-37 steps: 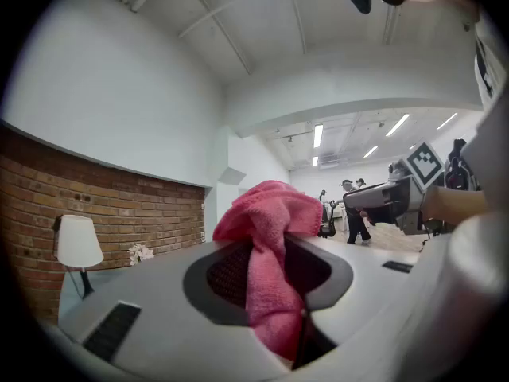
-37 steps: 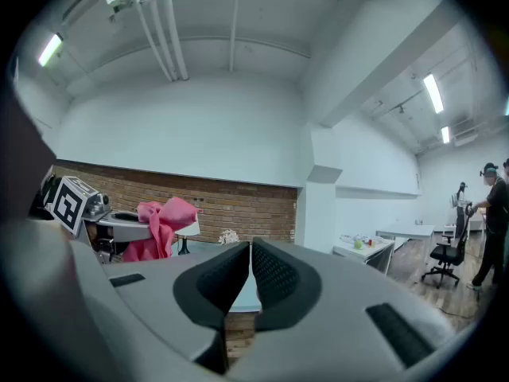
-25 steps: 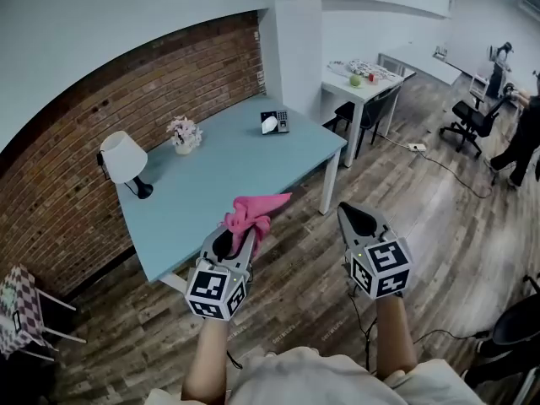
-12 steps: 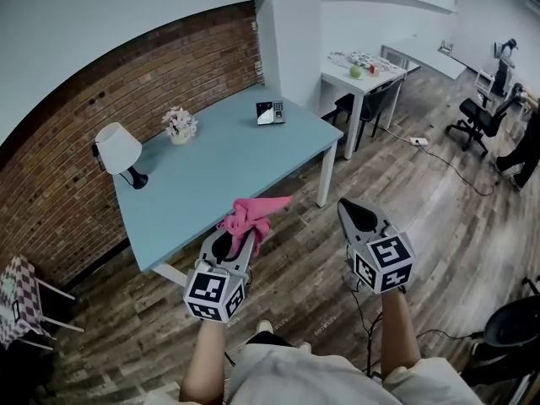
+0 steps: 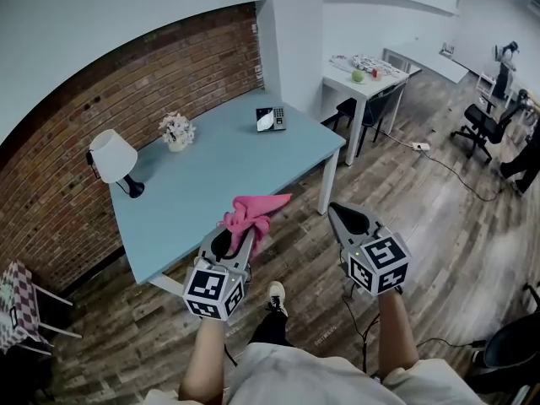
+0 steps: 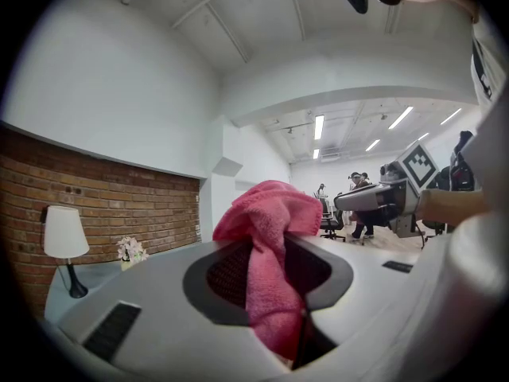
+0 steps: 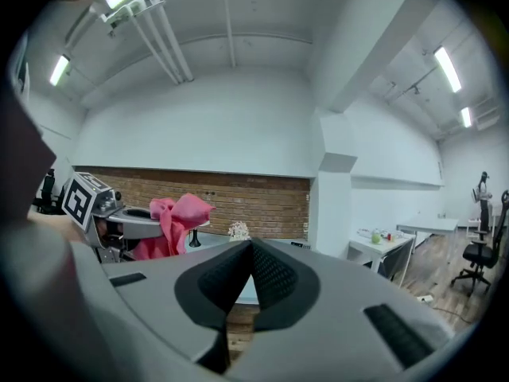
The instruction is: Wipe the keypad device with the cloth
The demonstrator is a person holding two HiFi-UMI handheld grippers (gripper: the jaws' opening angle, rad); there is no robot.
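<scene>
Blue table (image 5: 211, 184) stands ahead of both sets of fingers, with a white lamp (image 5: 110, 155) far off to their left. Left gripper (image 5: 229, 241) is clenched on the pink cloth (image 5: 251, 212), which bunches out past its fingertips (plain in the left gripper view). Right gripper (image 5: 344, 216) is pinched together on nothing. Keypad device (image 5: 271, 119) lies well beyond the fingers near the table's far corner, with a small flower pot (image 5: 176, 132) to its left.
</scene>
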